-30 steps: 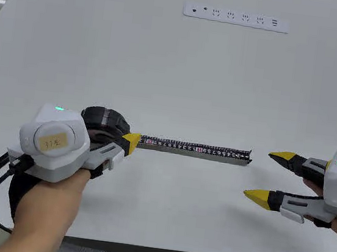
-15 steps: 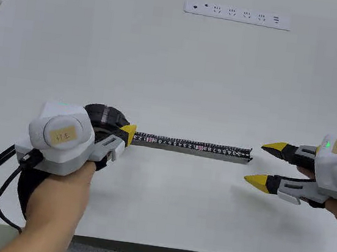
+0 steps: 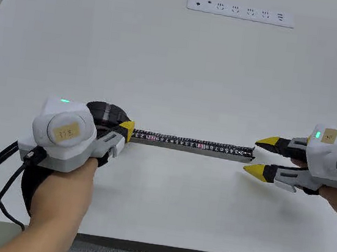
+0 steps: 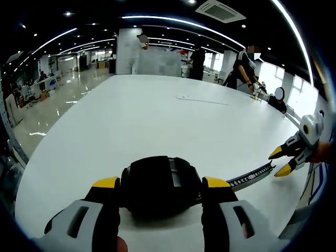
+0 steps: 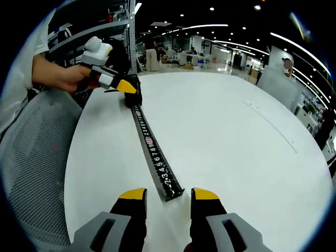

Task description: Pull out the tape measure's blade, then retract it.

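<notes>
- Tape measure [image 3: 105,117]: black case on the white bench [image 3: 164,58], near edge, person's left side. It is clamped between the left gripper [image 4: 160,184] fingers [image 4: 216,184], one on each flank of the case.
- Blade [image 3: 191,144]: already drawn out, lying flat along the bench twd. the right gripper [image 3: 253,155]; scale numerals face up.
- Right gripper: fingers apart, straddling the blade's free end w/ a gap on each side in the right gripper view; not clamped on it.
- Progress (judged): pull-out done or nearly so; retraction not begun, blade fully left to run back into the case.
- Vs. 1.0 s ago: right gripper was well apart from the blade end w/ a wider finger gap and has closed in around it. Blade length out and left-gripper hold look unchanged.
</notes>
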`<action>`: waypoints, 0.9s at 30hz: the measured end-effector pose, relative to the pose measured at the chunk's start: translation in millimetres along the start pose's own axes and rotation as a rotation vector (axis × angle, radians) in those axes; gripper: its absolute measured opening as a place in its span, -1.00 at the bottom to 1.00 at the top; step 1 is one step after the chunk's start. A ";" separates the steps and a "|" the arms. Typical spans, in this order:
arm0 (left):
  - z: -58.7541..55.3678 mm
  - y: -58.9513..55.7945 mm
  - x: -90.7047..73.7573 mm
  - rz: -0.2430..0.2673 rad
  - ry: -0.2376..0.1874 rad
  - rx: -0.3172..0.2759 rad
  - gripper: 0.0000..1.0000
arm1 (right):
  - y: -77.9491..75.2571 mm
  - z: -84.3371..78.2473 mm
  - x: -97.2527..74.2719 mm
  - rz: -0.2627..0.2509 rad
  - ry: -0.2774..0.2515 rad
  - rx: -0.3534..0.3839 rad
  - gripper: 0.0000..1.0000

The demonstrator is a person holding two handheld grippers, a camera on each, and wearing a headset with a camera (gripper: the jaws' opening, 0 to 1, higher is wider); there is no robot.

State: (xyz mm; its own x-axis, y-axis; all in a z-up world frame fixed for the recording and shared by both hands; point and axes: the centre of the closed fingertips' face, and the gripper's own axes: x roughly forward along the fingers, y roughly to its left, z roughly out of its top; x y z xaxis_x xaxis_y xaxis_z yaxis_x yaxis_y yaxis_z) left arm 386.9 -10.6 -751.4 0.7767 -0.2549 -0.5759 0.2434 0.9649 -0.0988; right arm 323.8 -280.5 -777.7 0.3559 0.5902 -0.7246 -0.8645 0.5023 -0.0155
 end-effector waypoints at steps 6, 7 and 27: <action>-0.5 0.0 0.3 0.000 0.000 0.001 0.17 | -2.7 0.1 2.9 0.014 0.010 -0.017 -0.47; -0.4 -0.1 0.4 0.001 0.000 0.002 0.17 | -3.4 -0.4 3.5 0.016 0.013 -0.019 -0.48; -0.4 -0.6 -1.1 -0.002 -0.004 0.006 0.15 | -3.1 -4.9 10.2 0.058 0.022 -0.057 -0.75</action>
State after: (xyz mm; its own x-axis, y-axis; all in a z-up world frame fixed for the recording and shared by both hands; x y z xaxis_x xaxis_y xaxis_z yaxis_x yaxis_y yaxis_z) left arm 385.6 -10.9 -750.9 0.7785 -0.2569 -0.5727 0.2484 0.9640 -0.0947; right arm 328.3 -279.2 -788.4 0.2972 0.6030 -0.7403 -0.9025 0.4306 -0.0115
